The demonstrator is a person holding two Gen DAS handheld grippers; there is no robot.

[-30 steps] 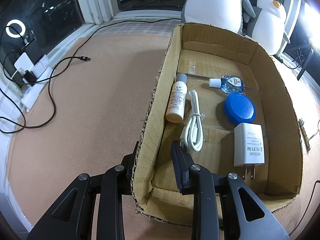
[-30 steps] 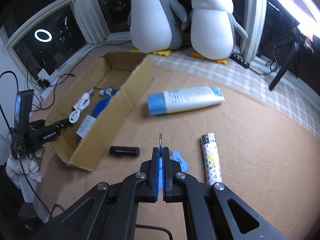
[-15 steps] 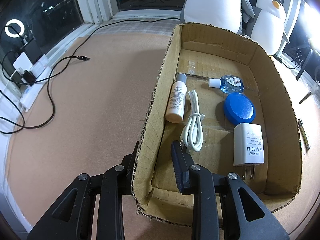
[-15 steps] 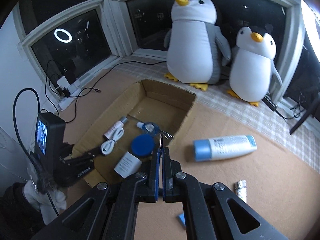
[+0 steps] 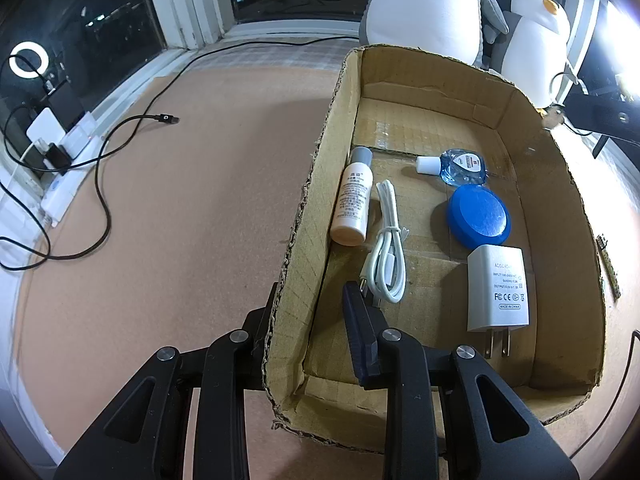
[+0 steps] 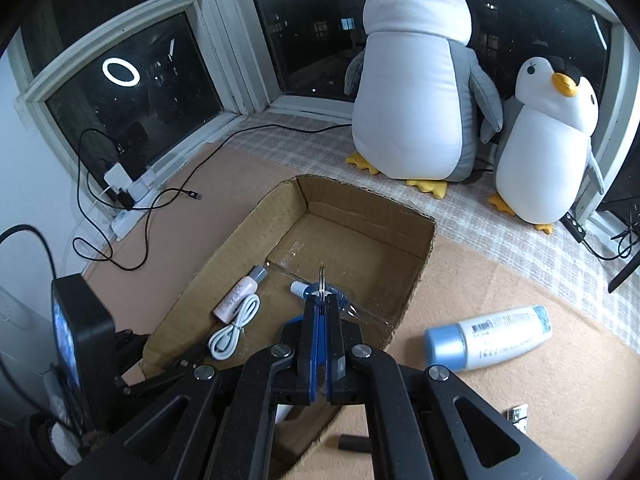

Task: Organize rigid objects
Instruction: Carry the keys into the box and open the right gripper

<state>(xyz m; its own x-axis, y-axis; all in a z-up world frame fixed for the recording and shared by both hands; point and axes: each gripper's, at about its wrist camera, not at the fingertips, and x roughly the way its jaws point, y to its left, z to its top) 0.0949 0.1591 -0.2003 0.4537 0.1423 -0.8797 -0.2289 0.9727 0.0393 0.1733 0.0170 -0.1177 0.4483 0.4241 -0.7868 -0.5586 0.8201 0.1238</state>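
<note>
An open cardboard box lies on the tan floor. It holds a white bottle, a coiled white cable, a small clear blue bottle, a round blue tin and a white charger. My left gripper is shut on the box's near left wall, one finger inside and one outside. My right gripper hangs over the box, above the small blue bottle. It is shut on a thin metal key ring that sticks up past the fingertips.
A white tube with a blue cap, a patterned lighter and a black cylinder lie on the floor to the right of the box. Two plush penguins stand by the window. A power strip and black cables lie at the left.
My right gripper has carried the key ring from the floor near the lighter to above the box's inside. The left gripper and the box have not moved.
</note>
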